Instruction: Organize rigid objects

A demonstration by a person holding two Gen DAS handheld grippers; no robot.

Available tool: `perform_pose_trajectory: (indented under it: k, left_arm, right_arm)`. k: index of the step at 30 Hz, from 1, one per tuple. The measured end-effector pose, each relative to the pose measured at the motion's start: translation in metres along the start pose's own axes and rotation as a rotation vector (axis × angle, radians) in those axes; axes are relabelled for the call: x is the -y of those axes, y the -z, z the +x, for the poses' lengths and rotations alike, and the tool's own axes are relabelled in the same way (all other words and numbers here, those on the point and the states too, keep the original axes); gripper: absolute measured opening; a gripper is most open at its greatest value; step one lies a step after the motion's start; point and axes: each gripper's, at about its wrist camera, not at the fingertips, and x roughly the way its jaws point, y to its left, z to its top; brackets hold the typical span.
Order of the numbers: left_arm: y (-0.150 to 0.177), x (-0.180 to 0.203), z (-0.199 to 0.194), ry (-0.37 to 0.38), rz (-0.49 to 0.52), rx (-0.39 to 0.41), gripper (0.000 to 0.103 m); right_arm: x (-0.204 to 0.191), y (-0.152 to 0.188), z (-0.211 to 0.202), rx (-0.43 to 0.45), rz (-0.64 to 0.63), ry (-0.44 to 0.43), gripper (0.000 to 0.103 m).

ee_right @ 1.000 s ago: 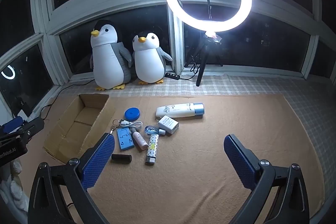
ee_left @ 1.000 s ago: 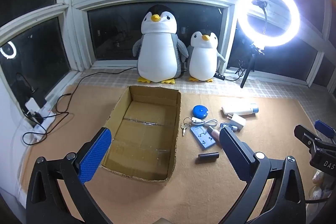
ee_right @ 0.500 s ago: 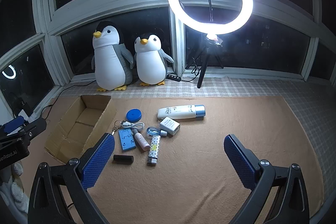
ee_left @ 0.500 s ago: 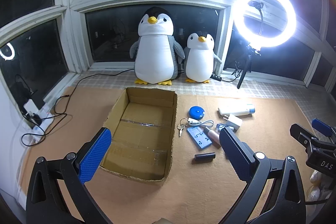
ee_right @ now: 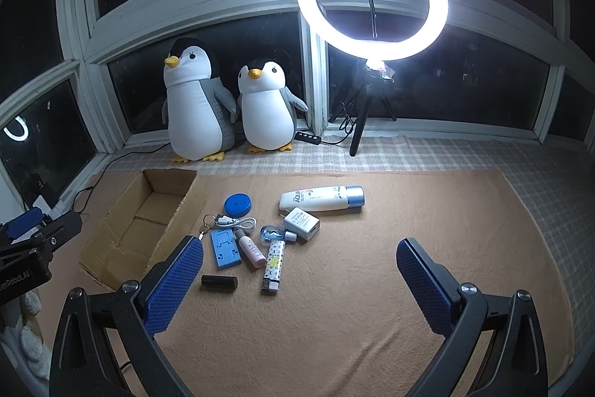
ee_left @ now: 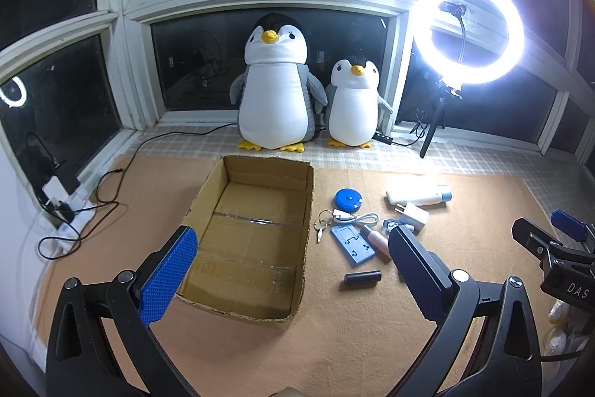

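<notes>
Left gripper, spread wide, holding nothing, above cardboard box. Beside box's right wall, loose on tan mat: blue disc, phone stand, black cylinder, lighter, white bottle. Right gripper, wide, holding nothing.

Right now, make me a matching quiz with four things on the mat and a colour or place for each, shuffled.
Things:
1. round case
2. small cylinder
3. lotion bottle
4. cardboard box

Descriptions:
A. white with a blue cap
B. left of the clutter, open and empty
C. blue
D. black, nearest the grippers

Pairs: 1-C, 2-D, 3-A, 4-B
</notes>
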Motion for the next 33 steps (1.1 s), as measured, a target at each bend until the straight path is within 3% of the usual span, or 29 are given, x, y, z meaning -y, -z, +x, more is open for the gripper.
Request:
perform_pose_trajectory:
  k: [33]
  left_arm:
    - [-0.001,0.0006,0.0021,-0.001,-0.001,-0.008,0.102]
  right_arm:
    - [-0.0027,0.0026,0.0032,-0.006,-0.005,-0.002,0.103]
